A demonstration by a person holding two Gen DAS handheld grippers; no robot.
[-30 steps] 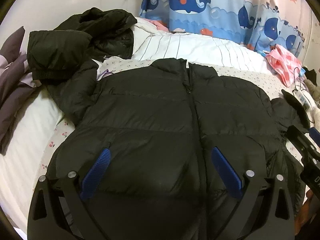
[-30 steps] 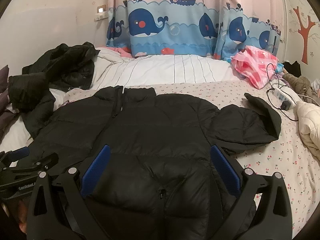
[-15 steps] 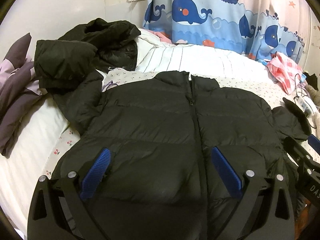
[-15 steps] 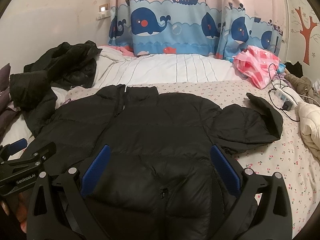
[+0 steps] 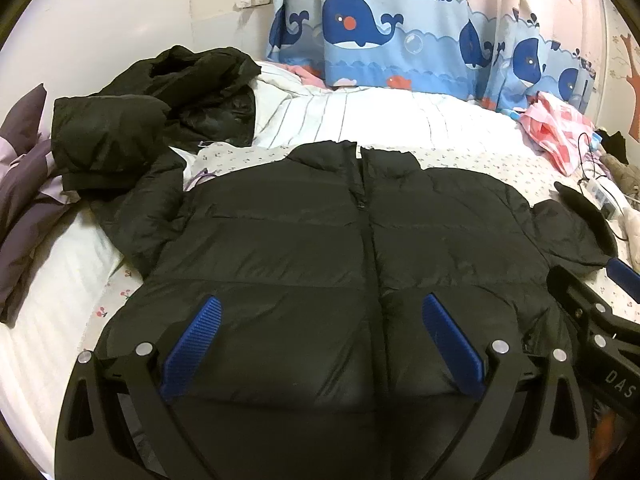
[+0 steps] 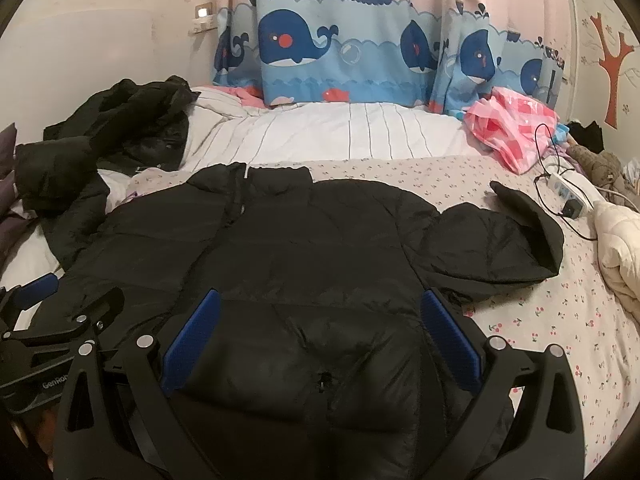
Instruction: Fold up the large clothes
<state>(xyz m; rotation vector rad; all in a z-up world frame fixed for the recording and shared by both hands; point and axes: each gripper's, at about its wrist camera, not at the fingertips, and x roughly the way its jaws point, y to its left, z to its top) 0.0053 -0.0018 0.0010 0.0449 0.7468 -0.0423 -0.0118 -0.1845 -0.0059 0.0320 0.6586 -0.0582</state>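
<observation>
Left wrist view looks down past the left gripper (image 5: 320, 340), its two blue-padded fingers (image 5: 192, 344) spread wide above the lower front of one black puffer jacket (image 5: 304, 248), which lies flat and zipped on the bed (image 5: 60, 280) with its collar pointing away toward the curtain. Neither finger visibly pinches the fabric; whether the pads touch it I cannot tell. At that view's right edge the right gripper (image 5: 600, 312) shows from the side, near the jacket's hem corner. Right wrist view has the right gripper (image 6: 320, 340) likewise spread over the jacket's (image 6: 304, 248) lower front beside the zipper end, and it alone shows the whole right sleeve (image 6: 492, 252) bent outward on the cherry-print sheet (image 6: 560, 320), with a cream padded garment (image 6: 616, 256) at the far right; the left gripper (image 6: 44, 316) appears at its left edge. Only the left view shows the purple bedding (image 5: 24, 200) at the left side. Farther back, both views show one heap of other black jackets (image 5: 152, 120), a white striped quilt (image 5: 380, 120), a pink checked cloth (image 5: 556, 132) and a power strip (image 6: 568, 196) with its cable. Behind everything hangs one whale-print curtain (image 6: 340, 48).
</observation>
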